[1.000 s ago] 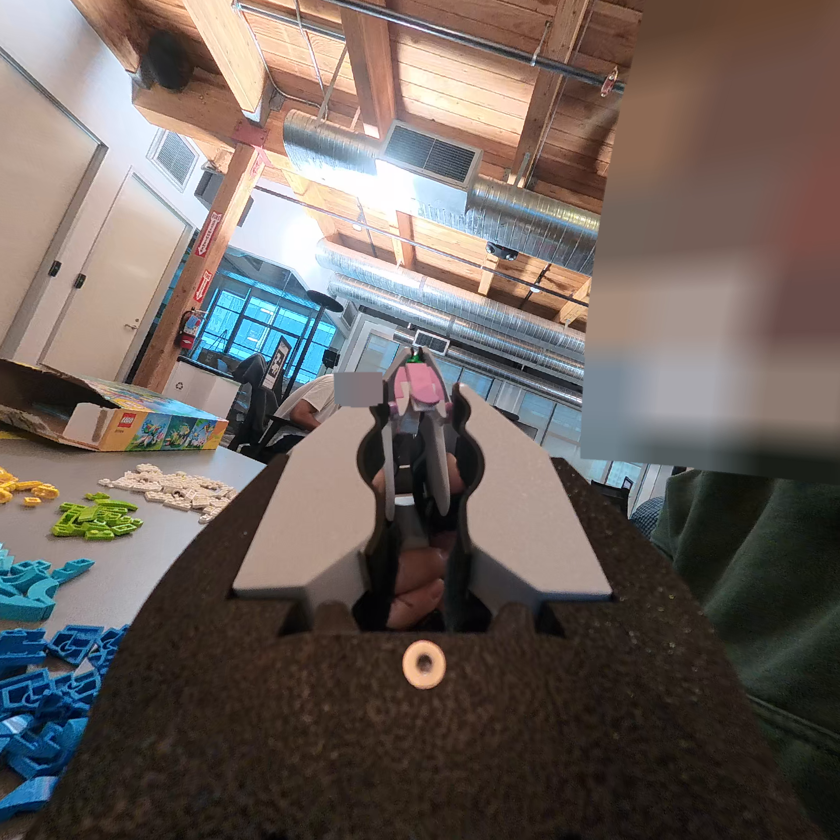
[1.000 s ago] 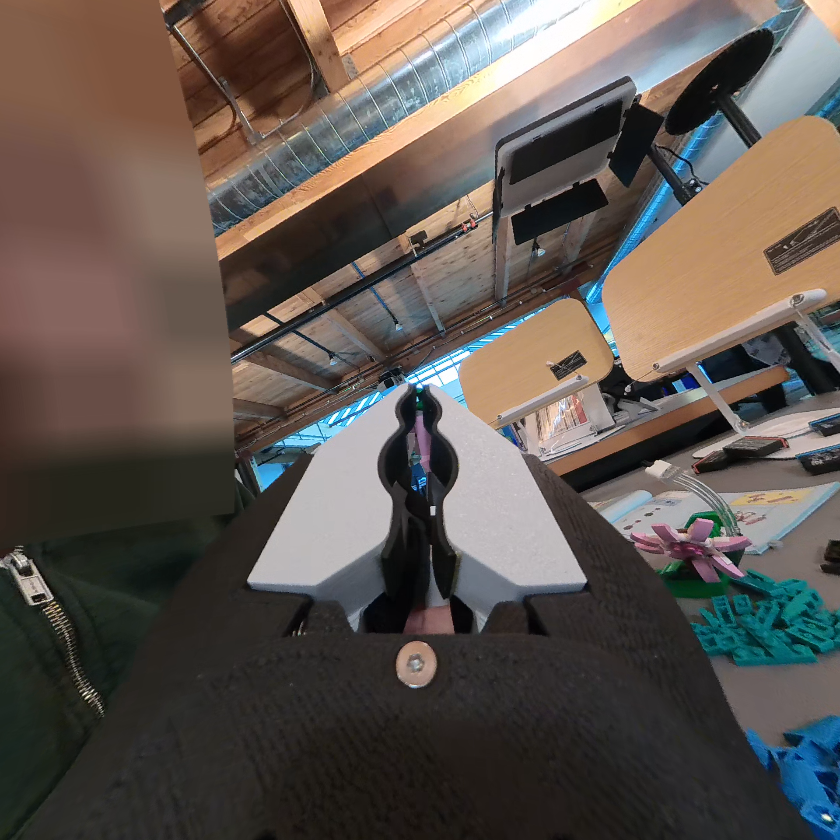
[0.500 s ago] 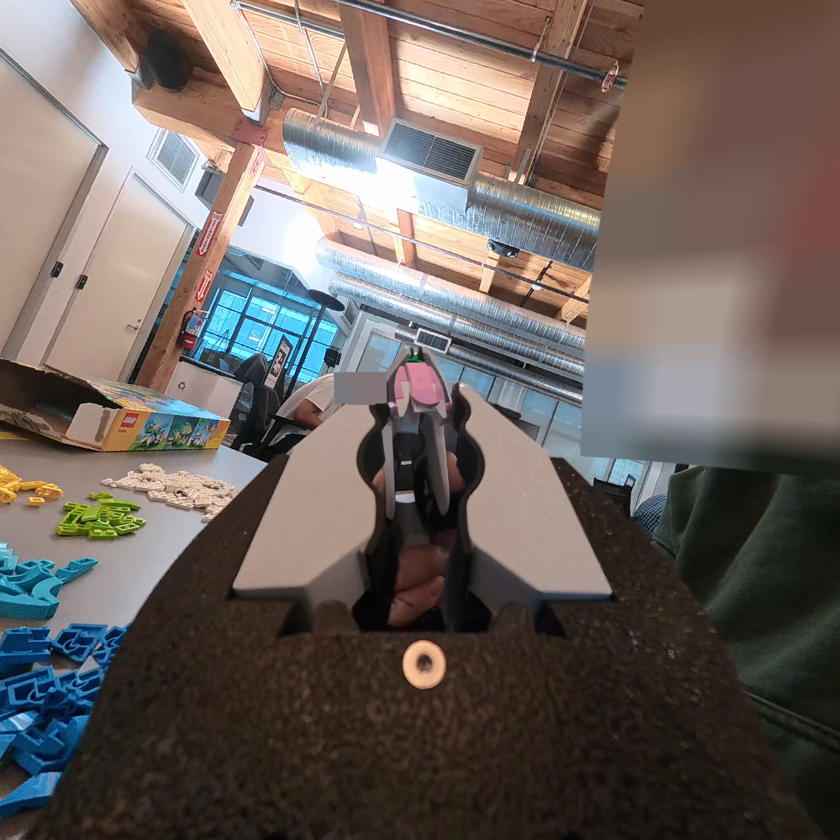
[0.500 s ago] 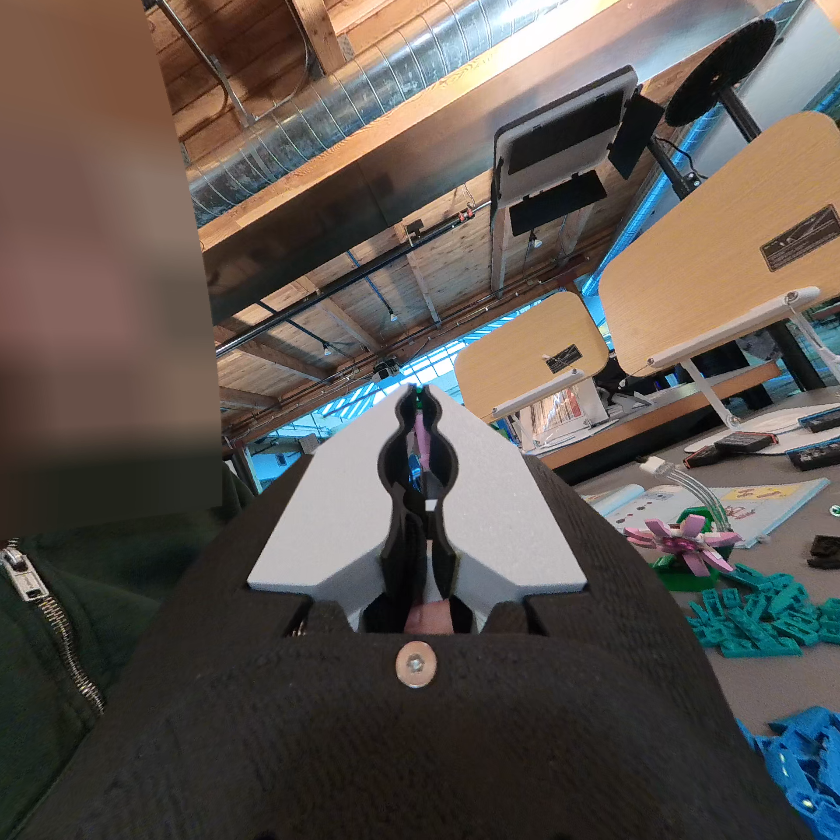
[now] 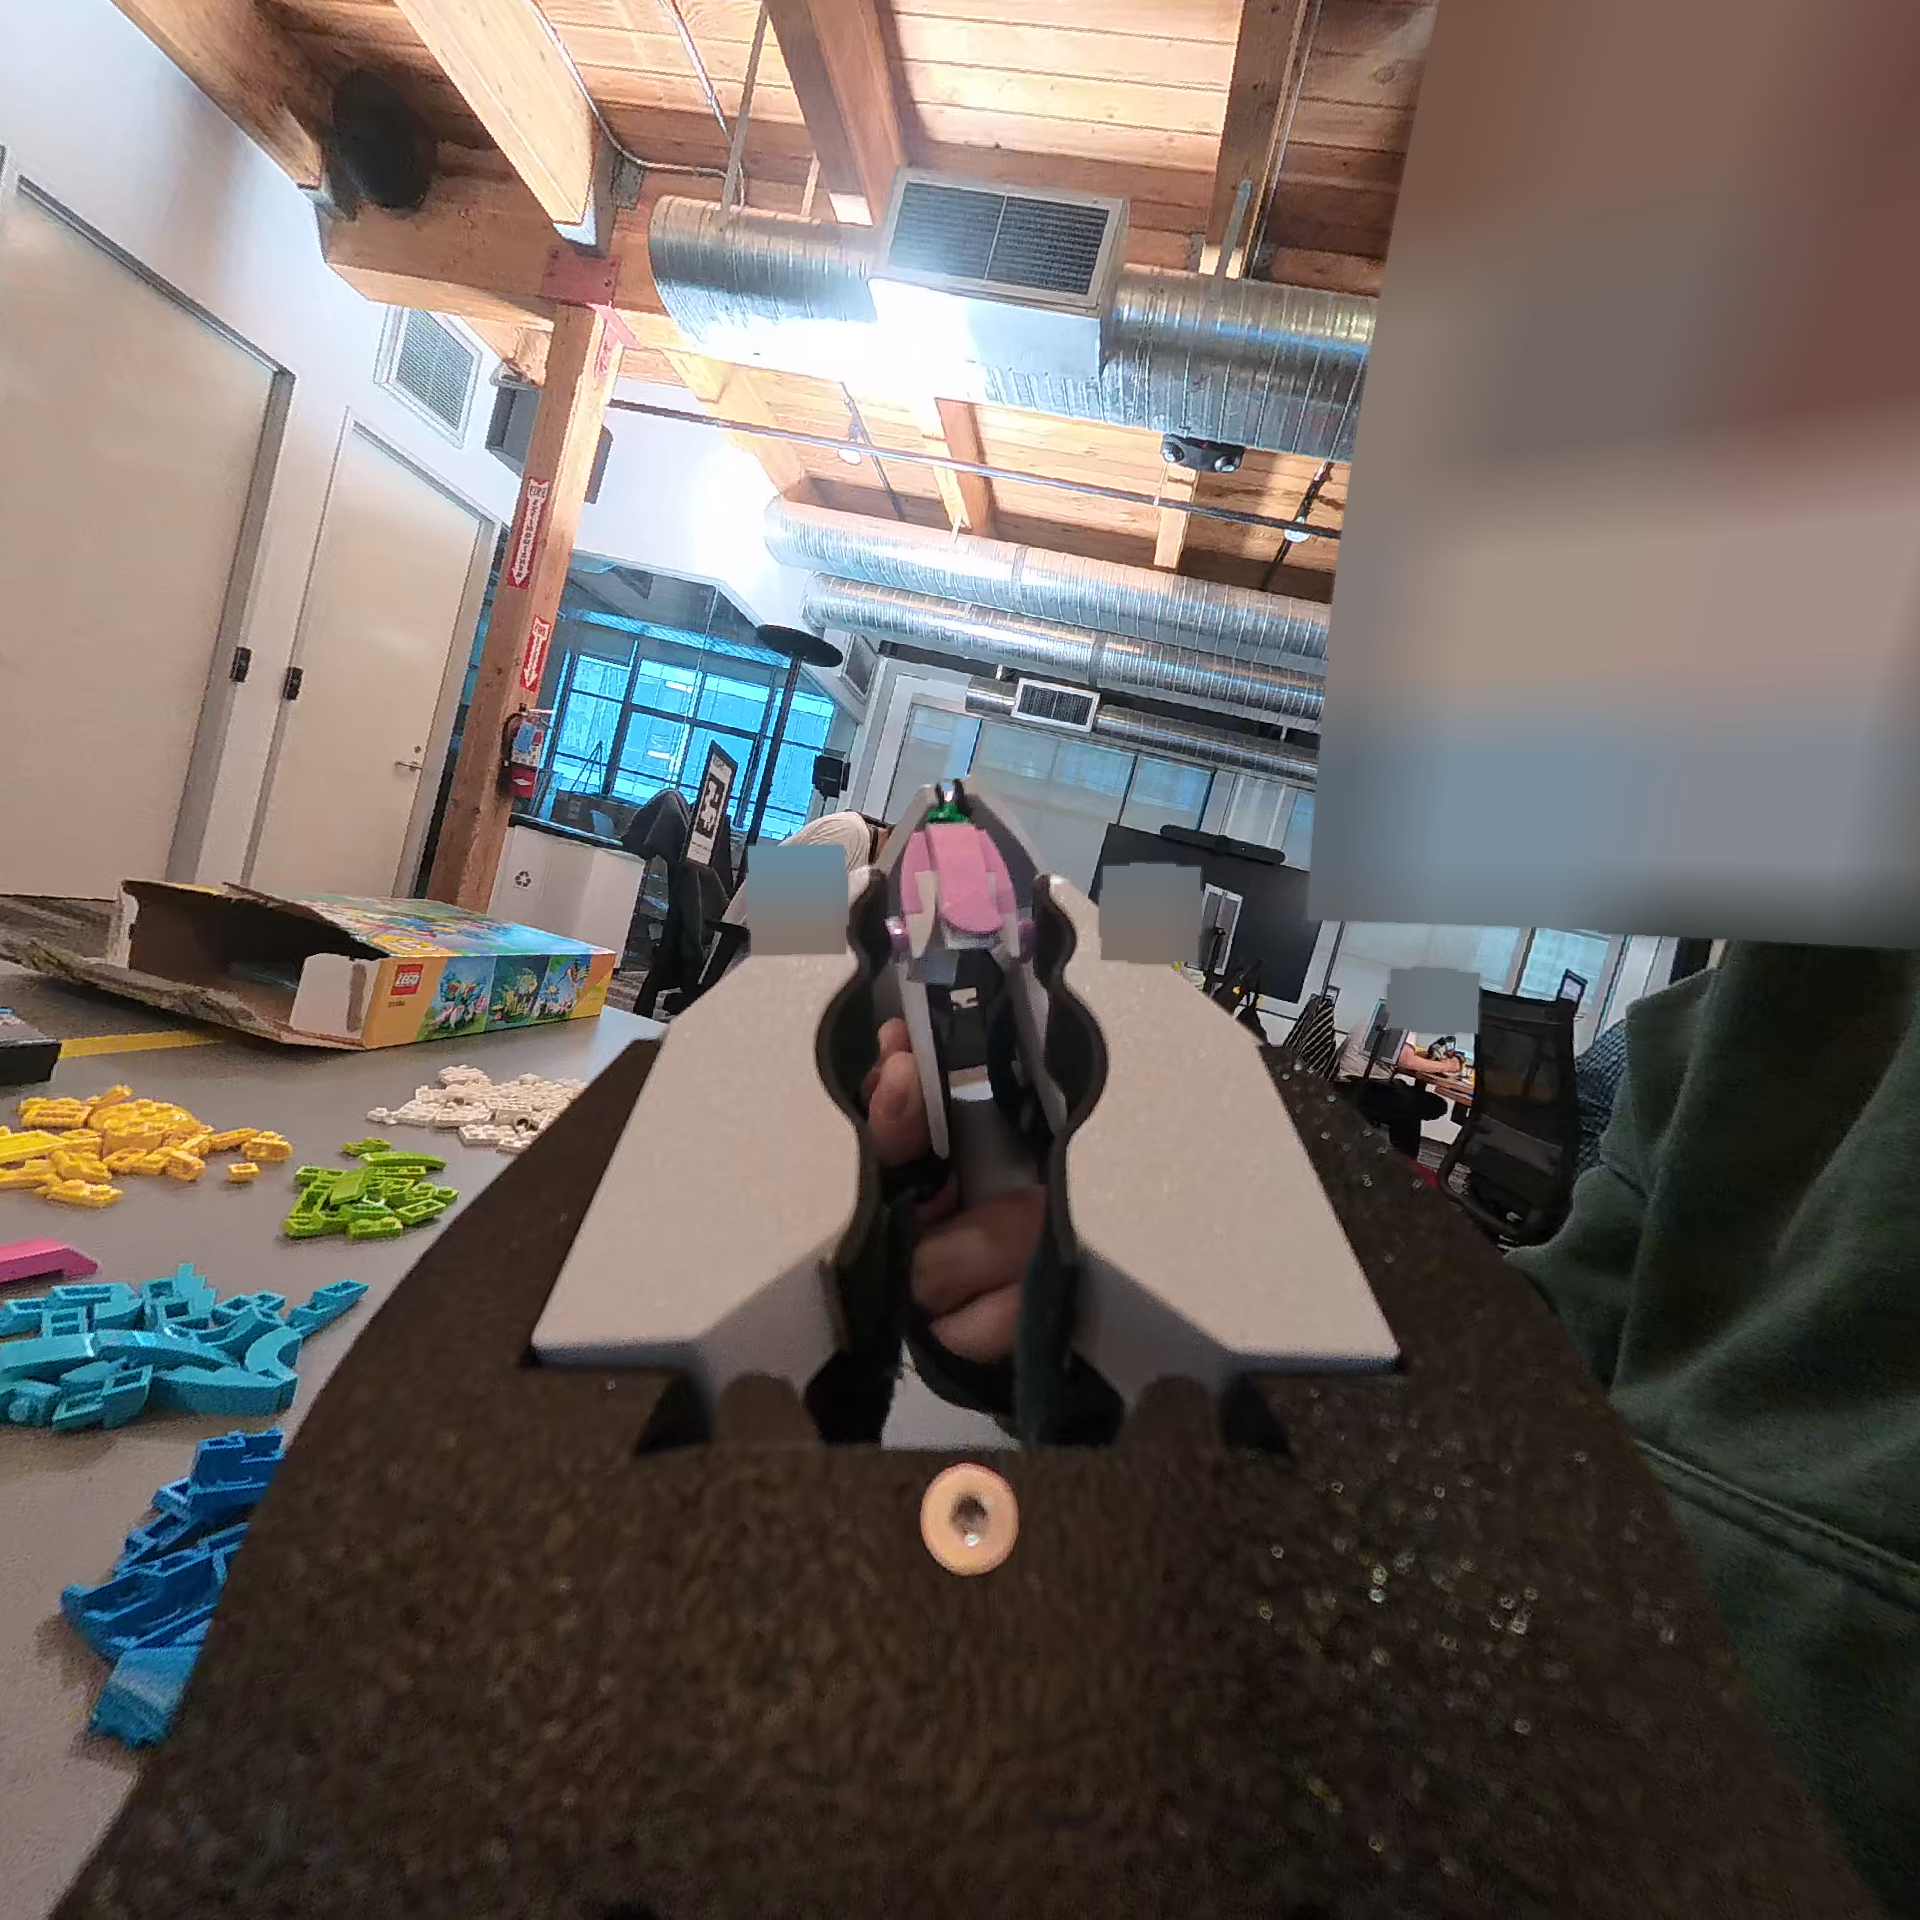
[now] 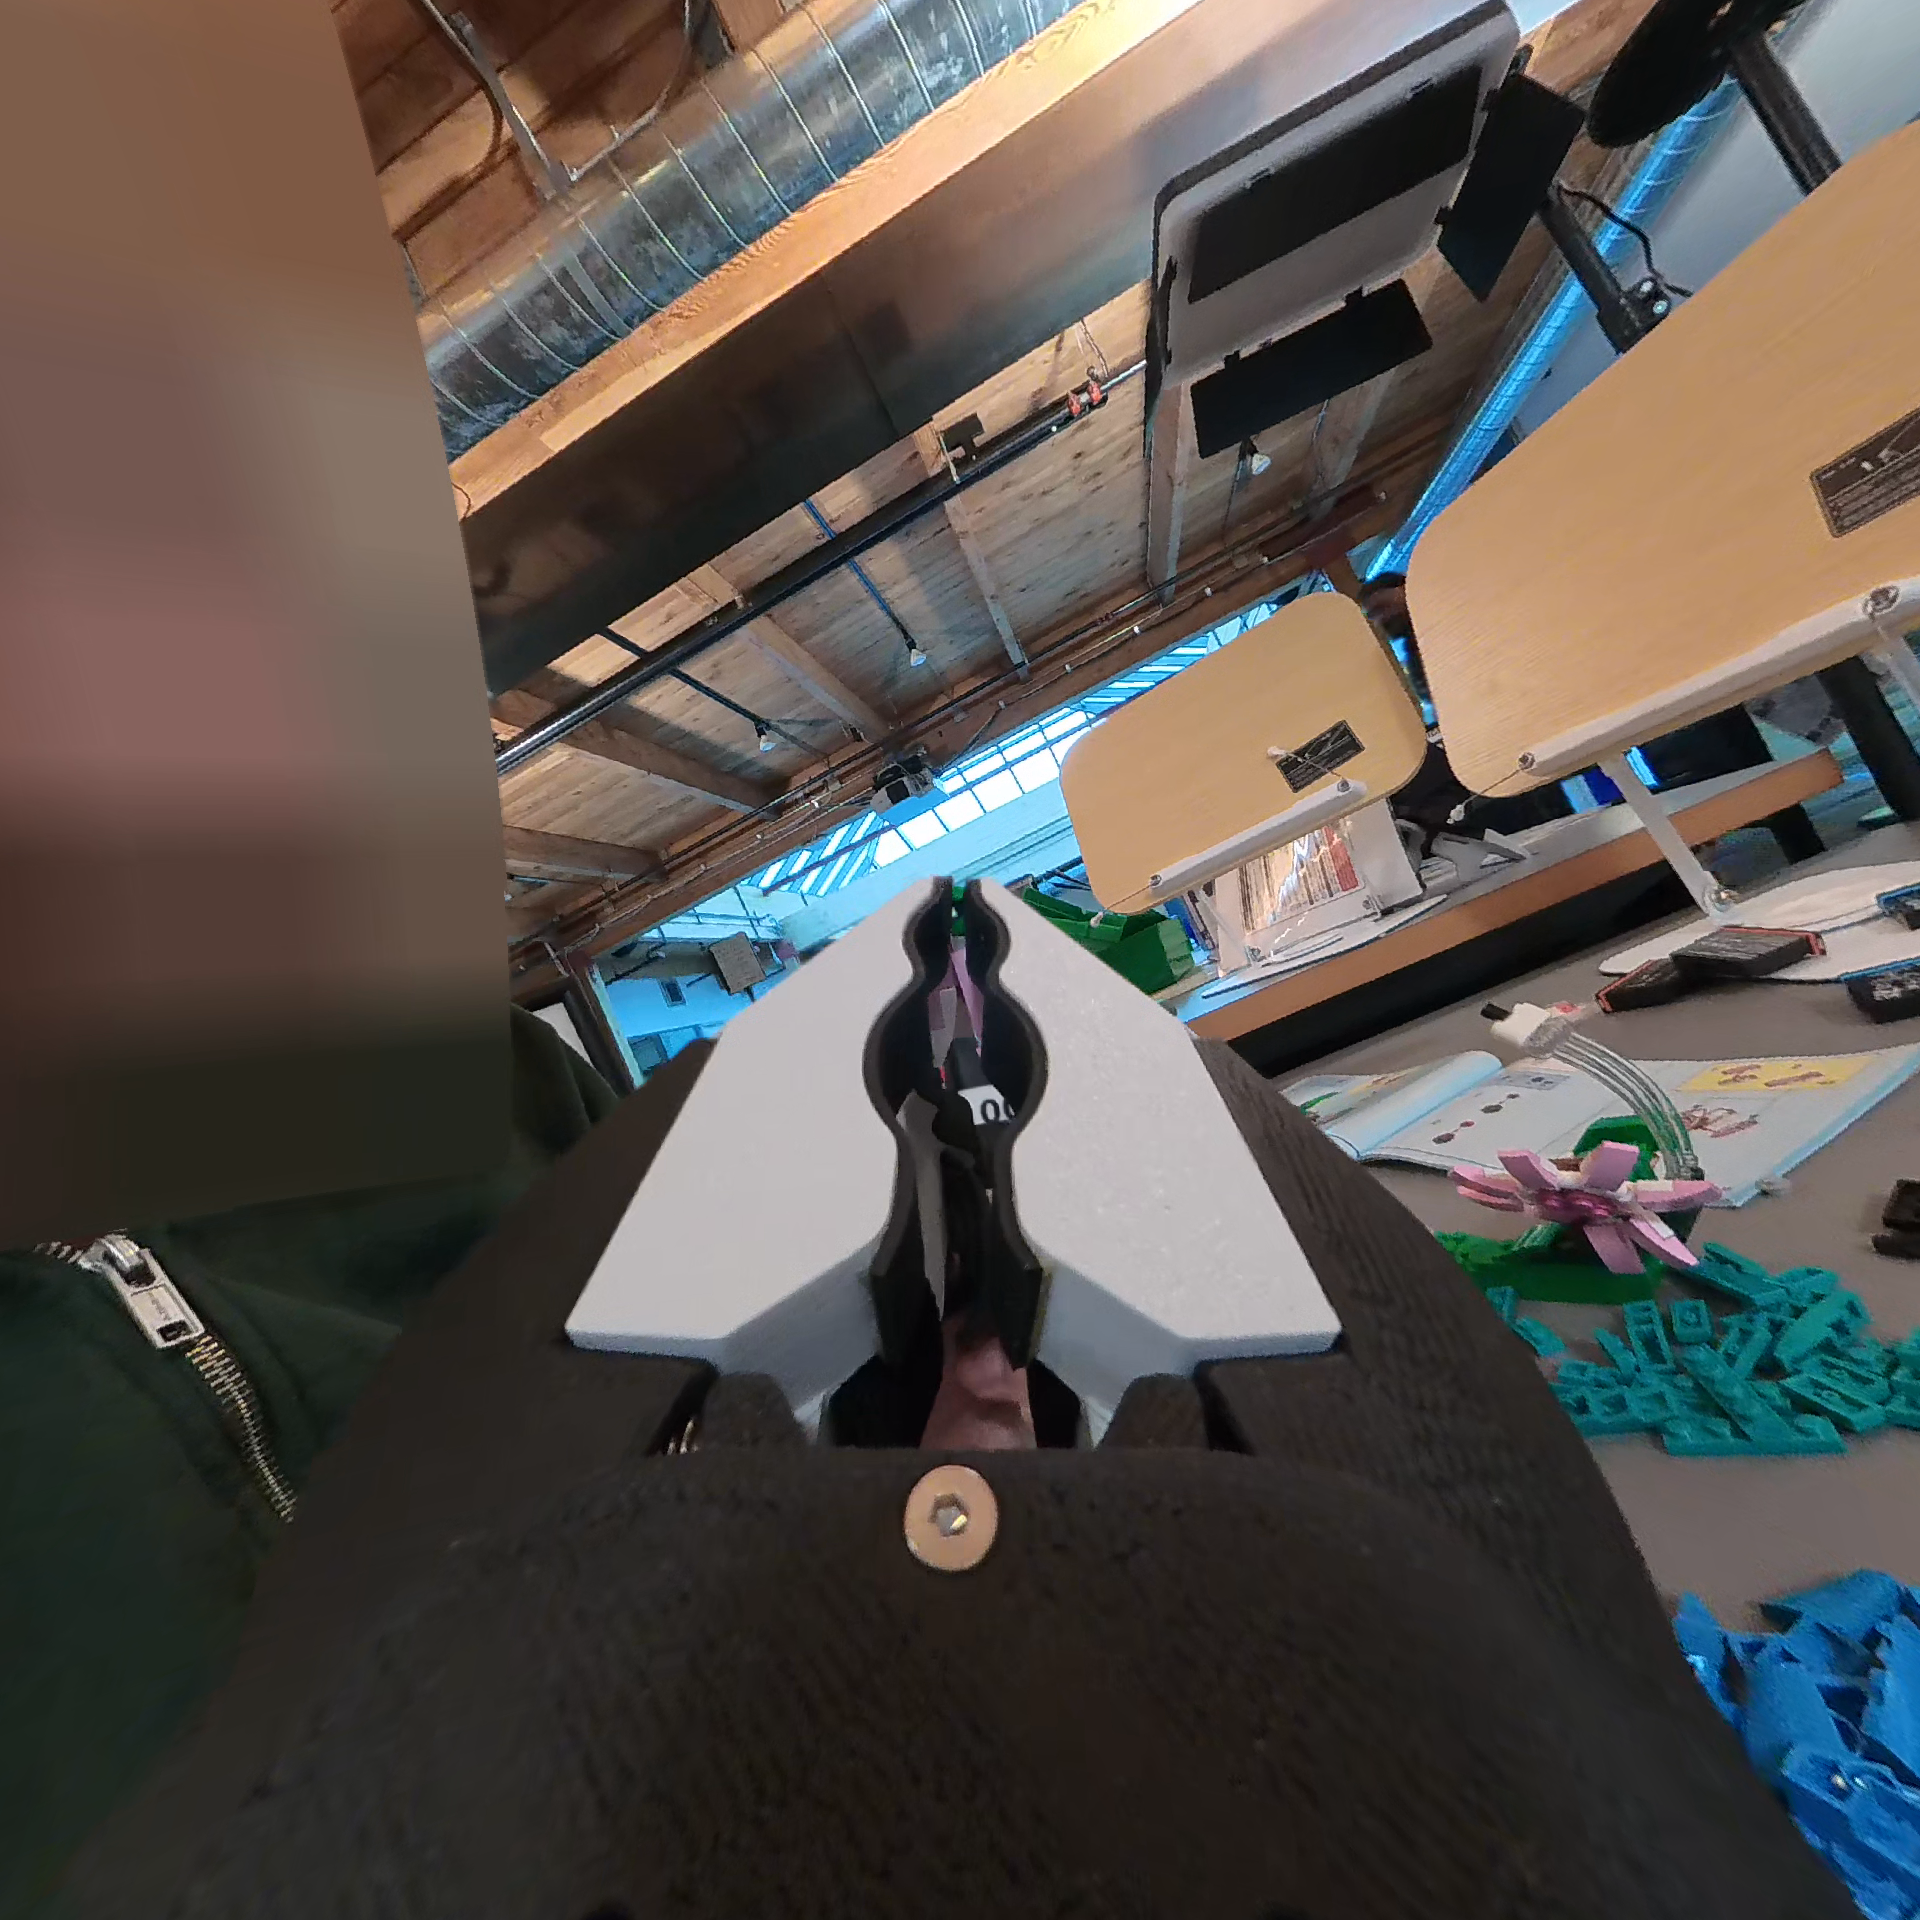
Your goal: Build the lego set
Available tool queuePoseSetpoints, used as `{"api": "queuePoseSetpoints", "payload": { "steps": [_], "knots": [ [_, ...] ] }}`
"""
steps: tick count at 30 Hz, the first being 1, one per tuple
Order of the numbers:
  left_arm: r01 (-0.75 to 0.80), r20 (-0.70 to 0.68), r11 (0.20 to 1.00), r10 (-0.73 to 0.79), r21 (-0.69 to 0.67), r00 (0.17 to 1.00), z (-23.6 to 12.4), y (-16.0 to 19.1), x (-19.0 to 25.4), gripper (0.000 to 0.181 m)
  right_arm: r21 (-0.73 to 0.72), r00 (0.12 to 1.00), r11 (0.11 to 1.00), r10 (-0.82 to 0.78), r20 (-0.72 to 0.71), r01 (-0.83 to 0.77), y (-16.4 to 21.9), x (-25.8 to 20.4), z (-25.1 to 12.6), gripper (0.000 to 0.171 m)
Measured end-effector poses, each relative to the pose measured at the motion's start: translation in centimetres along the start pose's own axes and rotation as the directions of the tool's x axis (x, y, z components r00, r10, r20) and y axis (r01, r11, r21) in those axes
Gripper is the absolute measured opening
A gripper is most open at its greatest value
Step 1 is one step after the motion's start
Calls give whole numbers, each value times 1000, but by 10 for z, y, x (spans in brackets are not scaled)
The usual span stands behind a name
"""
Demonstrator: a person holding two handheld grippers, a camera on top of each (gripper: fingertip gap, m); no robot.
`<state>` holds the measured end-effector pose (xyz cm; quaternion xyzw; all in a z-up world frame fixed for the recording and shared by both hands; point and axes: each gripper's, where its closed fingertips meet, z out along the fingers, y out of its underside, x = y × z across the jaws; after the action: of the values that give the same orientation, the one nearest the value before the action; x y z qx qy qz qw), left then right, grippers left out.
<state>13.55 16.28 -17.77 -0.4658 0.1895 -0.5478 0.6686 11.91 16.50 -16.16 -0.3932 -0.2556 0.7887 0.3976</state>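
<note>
Grey and matte, the surface [image 5: 436, 1081] lies low in both wrist views, since both tools are tipped up toward a timber ceiling with silver ducts [image 5: 1049, 582].

Nearest in the left wrist view, the left hand-held gripper [image 5: 958, 831] has its grey fingers closed almost together on a small pink lego assembly [image 5: 954, 896] with a green tip, held up in the air; the other tool's fingers and a person's hand [image 5: 971, 1288] show through the gap behind it. The right wrist view catches the same piece only as a thin pink sliver [image 6: 961, 1000] inside the slot of the right hand-held gripper [image 6: 956, 896], whose fingers meet at the tips around it.

A dark green zipped jacket [image 6: 125, 1455] crowds the inner edge of each view.

Only the left view shows the sorted heaps: dark blue bricks [image 5: 166, 1538], cyan bricks [image 5: 145, 1351], lime bricks [image 5: 364, 1195], yellow bricks [image 5: 114, 1138], white bricks [image 5: 483, 1103], then an opened lego box [image 5: 416, 977].

Only the right view shows teal bricks [image 6: 1745, 1361], a built pink flower on a green base [image 6: 1569, 1205], an open instruction booklet [image 6: 1455, 1112] and, farther off, tilted wooden tabletops [image 6: 1236, 738].
</note>
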Motion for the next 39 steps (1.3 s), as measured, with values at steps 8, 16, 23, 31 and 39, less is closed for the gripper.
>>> {"api": "queuePoseSetpoints", "payload": {
  "steps": [8, 16, 23, 31, 39],
  "knots": [
    [-25, -11, 1000, 25, -11, 1000, 2, 0, 4, 26, 10, 999, 999, -37, 13, 37, -2, -5, 0, 1],
    [-42, -31, 999, 42, -3, 999, 3, -1, 8, 25, 24, 998, 999, -43, 40, 42, -4, -10, 0, 1],
    [-43, -27, 999, 43, 3, 999, 2, -2, 8, 25, 11, 999, 1000, -25, 36, 25, -3, -9, 0, 1],
    [-47, -27, 999, 47, 4, 999, 2, -1, 8, 25, 14, 998, 1000, 24, 58, -25, -1, -9, 1, 1],
    [-44, -26, 999, 44, 14, 999, 0, -2, 8, 25, 7, 998, 1000, 23, 55, -24, 0, -8, 2, 1]
  ]
}}
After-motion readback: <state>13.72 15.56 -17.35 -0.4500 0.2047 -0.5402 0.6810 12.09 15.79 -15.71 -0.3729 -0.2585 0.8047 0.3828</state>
